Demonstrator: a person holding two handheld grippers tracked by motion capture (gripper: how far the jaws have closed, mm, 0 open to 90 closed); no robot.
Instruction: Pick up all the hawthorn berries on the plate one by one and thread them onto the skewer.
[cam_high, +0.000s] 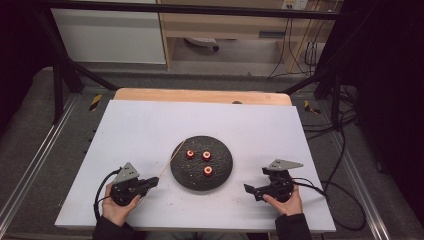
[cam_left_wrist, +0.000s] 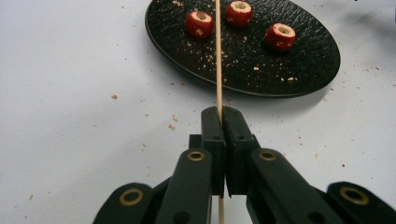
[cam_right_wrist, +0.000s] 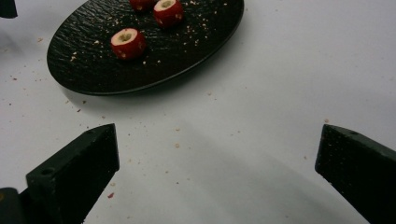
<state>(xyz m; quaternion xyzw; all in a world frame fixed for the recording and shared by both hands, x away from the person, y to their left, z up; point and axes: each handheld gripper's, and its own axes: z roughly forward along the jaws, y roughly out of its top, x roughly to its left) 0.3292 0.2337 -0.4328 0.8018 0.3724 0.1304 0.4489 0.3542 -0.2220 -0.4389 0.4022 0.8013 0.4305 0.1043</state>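
Three round red fruits (cam_left_wrist: 239, 13), rough black plate (cam_left_wrist: 308, 65), thin skewer (cam_left_wrist: 218, 60).

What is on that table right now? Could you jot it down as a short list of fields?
surface: white table, scattered with crumbs
dish: round black plate at the middle
food: three red fruit pieces with hollowed centres, on the plate
stick: thin wooden skewer, pointing over the plate
left gripper: shut on the skewer
right gripper: open, holding nothing, beside the plate
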